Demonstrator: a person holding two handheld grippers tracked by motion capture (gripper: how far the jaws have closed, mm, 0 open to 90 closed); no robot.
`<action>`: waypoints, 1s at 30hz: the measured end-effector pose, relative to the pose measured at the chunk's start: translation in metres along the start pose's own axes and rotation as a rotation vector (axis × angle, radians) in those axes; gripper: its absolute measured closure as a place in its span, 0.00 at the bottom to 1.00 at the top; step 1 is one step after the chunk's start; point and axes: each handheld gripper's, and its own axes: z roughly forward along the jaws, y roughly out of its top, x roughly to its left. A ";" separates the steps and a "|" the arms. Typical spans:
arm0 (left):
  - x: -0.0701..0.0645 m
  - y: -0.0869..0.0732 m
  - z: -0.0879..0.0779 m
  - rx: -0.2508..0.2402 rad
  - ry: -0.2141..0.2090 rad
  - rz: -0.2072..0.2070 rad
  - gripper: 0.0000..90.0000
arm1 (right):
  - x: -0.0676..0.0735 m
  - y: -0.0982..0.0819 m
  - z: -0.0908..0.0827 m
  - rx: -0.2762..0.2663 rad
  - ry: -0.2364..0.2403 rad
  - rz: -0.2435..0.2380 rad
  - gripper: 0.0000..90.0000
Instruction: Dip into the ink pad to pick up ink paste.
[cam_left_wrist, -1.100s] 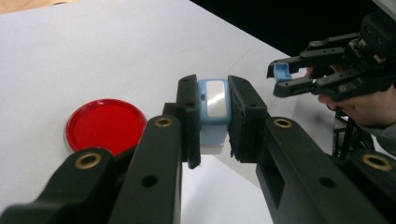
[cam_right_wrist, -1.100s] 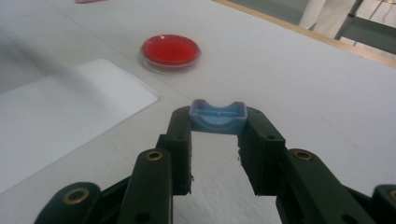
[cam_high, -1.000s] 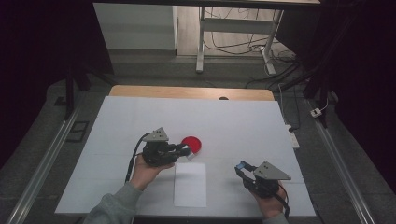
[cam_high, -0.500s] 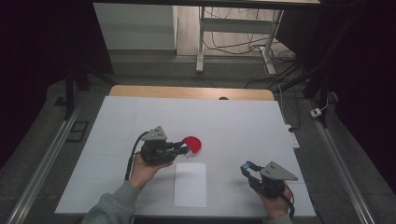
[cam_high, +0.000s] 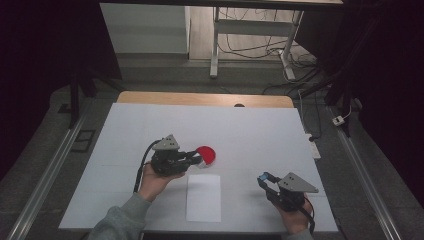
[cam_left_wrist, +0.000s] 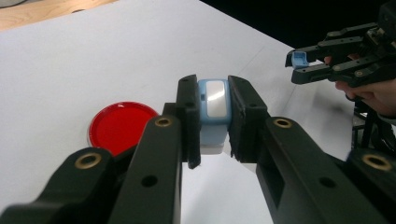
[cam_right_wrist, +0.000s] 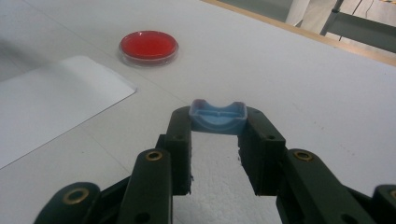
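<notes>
Jaws clamped on blue pieces, red dish (cam_high: 206, 155) near paper (cam_high: 203, 197)

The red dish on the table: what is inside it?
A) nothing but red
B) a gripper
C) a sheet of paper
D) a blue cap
A. The red dish sits alone on the white table with nothing lying in it; the blue cap is clamped in the right gripper, and the paper lies beside the dish, apart from it.
</notes>
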 end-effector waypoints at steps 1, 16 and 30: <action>0.000 0.000 0.000 0.001 0.004 0.001 0.84 | 0.000 0.000 0.000 -0.002 0.000 -0.002 0.72; 0.011 0.003 0.003 0.019 0.048 -0.023 0.84 | -0.001 0.002 -0.004 -0.010 -0.015 -0.008 0.72; 0.029 0.010 0.013 0.058 0.102 -0.041 0.84 | -0.002 0.001 -0.003 -0.006 -0.011 -0.003 0.72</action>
